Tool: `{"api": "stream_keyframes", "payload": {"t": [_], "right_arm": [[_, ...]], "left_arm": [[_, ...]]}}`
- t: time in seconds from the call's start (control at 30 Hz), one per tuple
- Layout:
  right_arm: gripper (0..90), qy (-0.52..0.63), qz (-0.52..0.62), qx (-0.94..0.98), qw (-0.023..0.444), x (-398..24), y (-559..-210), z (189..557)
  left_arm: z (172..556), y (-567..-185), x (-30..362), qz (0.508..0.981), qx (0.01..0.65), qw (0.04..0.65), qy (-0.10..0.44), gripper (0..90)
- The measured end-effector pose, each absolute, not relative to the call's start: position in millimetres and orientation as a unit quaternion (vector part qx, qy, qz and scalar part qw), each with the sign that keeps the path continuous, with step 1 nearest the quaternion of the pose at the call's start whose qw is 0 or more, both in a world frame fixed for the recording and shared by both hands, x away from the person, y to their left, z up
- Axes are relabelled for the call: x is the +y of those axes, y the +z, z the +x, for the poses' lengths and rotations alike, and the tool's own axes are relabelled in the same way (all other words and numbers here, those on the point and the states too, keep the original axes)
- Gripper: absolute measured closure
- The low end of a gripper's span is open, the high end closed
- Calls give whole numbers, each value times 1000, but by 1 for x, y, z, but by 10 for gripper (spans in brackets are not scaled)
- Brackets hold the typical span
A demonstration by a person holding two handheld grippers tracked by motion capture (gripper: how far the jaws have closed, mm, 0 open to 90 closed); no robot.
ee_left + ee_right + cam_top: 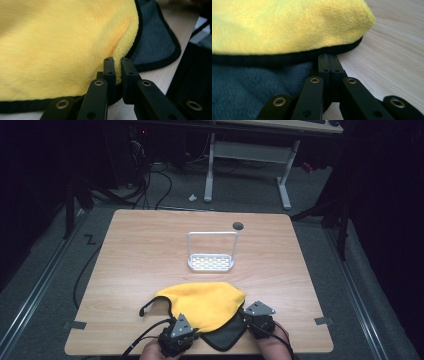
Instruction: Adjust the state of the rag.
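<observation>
**Both grippers at the near edge of a folded cloth**

A plush cloth, yellow on one face and dark grey on the other with black piping (207, 302), lies folded on the light wooden table (150, 245), the yellow layer on top and a grey flap showing beneath it at the near side.

The left gripper (196, 334) sits at the cloth's near left edge. In the left gripper view its jaws stand close together with a fold of the yellow layer's piped edge (118, 67) pinched between the pads; the rest of the yellow pile spreads ahead and to the left of the jaws, the grey flap ahead to their right.

The right gripper (246, 311) sits at the near right edge. In the right gripper view its jaws are pressed together, tips at the black piping (287, 58); whether any cloth is caught between them I cannot tell. Yellow pile lies ahead of the jaws, grey pile to their left, bare wood to their right.

Well beyond both grippers stands a white perforated plastic tray with a tall wire handle (211, 263).
</observation>
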State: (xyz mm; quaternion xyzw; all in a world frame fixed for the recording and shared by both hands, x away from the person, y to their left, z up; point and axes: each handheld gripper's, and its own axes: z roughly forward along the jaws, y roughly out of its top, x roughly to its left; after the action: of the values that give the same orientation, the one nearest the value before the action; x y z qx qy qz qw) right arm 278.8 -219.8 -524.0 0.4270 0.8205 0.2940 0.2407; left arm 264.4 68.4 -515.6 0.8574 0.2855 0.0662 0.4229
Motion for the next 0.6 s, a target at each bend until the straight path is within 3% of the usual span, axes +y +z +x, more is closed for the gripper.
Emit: {"api": "stream_keyframes", "payload": {"t": [0.13,0.33,0.47,0.6], "right_arm": [[900,285,437,815,252,-231,-524,280],[900,259,468,797,279,-256,-523,286],[900,241,485,785,300,-270,-523,291],[900,227,502,772,317,-283,-523,296]], "left_arm": [[282,-480,98,815,322,476,77,837],[323,-451,129,786,360,490,109,832],[361,-461,137,792,389,454,125,826],[396,-488,143,793,430,418,107,820]]}}
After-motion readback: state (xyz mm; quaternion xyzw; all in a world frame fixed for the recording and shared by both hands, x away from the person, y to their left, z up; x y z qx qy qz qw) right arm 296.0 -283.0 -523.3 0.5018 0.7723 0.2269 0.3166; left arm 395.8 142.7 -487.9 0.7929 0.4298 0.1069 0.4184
